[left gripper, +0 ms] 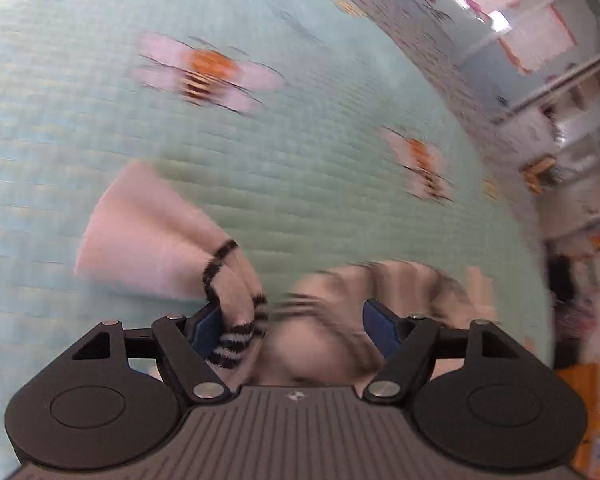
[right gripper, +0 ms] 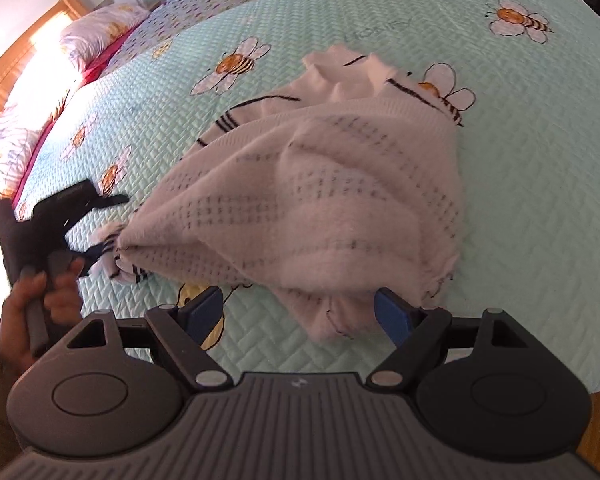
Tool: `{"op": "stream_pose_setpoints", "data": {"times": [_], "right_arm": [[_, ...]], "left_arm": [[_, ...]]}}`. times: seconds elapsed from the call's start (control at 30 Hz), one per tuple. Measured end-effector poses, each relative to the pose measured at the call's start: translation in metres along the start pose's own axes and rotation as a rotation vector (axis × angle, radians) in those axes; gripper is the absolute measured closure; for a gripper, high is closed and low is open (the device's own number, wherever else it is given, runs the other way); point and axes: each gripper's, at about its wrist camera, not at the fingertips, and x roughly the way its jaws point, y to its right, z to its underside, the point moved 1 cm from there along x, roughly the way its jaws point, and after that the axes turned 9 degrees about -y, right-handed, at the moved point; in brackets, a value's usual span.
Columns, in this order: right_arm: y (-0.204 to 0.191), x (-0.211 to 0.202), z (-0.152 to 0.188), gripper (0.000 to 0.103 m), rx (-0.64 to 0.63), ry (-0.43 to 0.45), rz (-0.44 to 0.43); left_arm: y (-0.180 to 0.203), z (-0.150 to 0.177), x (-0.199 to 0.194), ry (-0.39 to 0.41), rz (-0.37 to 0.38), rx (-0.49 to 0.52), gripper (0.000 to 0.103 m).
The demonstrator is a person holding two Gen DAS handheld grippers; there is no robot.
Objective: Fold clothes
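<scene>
Item: white knitted sweater with black stripes (right gripper: 320, 184), heaped on the mint quilted bee-print bedspread (right gripper: 520, 200) ahead of my right tongs (right gripper: 302, 314), which gape empty. My left tongs (left gripper: 296, 328): fabric between them, grip unclear through blur.

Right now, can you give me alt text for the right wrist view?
A white sweater with thin black stripes lies crumpled on a mint bee-print quilt. The right gripper is open at its near edge, and at far left a hand holds the left gripper by the cuff.
</scene>
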Motion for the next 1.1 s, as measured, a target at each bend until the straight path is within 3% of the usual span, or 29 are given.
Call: {"op": "stream_pose_setpoints", "data": {"times": [0.03, 0.13, 0.2, 0.4, 0.5, 0.6, 0.73, 1.1], "right_arm": [[0.004, -0.003, 0.0, 0.02, 0.009, 0.008, -0.001], [0.016, -0.01, -0.002, 0.02, 0.036, 0.034, -0.005], [0.024, -0.015, -0.003, 0.02, 0.054, 0.051, -0.007], [0.028, -0.015, -0.004, 0.02, 0.043, 0.062, -0.003], [0.026, -0.014, -0.005, 0.02, 0.02, 0.065, -0.002], [0.021, -0.013, -0.007, 0.02, -0.009, 0.07, 0.027], [0.006, -0.013, -0.019, 0.02, -0.068, 0.078, 0.068], [-0.027, -0.012, -0.029, 0.02, -0.177, 0.132, 0.15]], "left_arm": [[0.019, -0.004, 0.009, -0.03, 0.057, 0.05, 0.027], [0.087, -0.003, 0.025, -0.118, 0.119, 0.279, 0.027], [0.111, 0.008, 0.023, -0.126, 0.082, 0.348, 0.028], [0.16, 0.076, 0.002, -0.067, -0.26, 0.711, 0.027], [0.168, 0.109, -0.008, -0.02, -0.44, 0.83, 0.026], [0.165, 0.135, -0.018, 0.008, -0.574, 0.867, 0.025], [0.158, 0.157, -0.038, -0.03, -0.658, 0.838, 0.025], [0.161, 0.163, -0.073, 0.107, -0.757, 0.729, 0.025]]}}
